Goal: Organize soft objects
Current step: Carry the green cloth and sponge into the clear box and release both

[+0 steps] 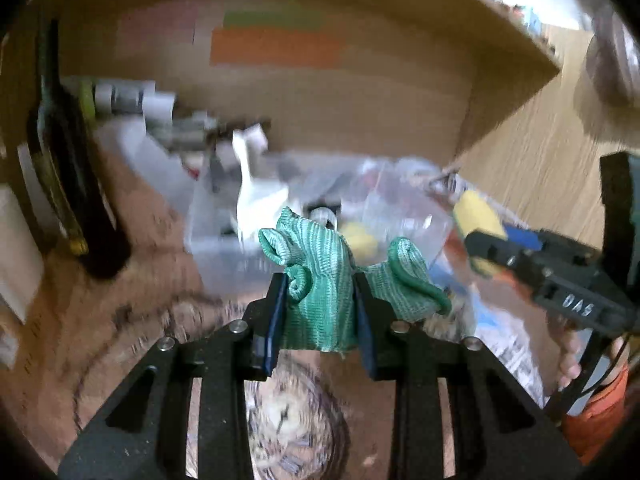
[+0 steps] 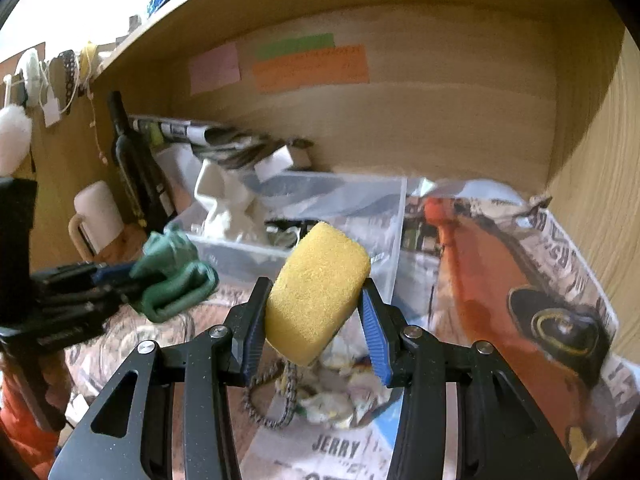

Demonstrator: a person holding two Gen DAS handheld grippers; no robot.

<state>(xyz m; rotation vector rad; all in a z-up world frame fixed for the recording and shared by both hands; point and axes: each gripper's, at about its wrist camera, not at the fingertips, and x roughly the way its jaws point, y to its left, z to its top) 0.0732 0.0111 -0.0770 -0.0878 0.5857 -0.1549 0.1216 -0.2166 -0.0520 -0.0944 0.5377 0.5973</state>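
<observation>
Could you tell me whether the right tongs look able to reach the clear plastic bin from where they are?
Probably yes: the clear plastic bin sits just ahead, nothing between, though the right tongs already grip a yellow sponge.

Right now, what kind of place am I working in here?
Probably a wooden desk nook or shelf alcove at home, used for storage. Sticky notes are stuck on the wooden back panel, a dark bottle stands at the left wall, and a clear plastic bin sits on newspaper.

A dark bottle (image 2: 134,160) leans by a white mug (image 2: 98,212); coloured notes (image 2: 310,66) on the wooden back wall (image 2: 440,120).
</observation>
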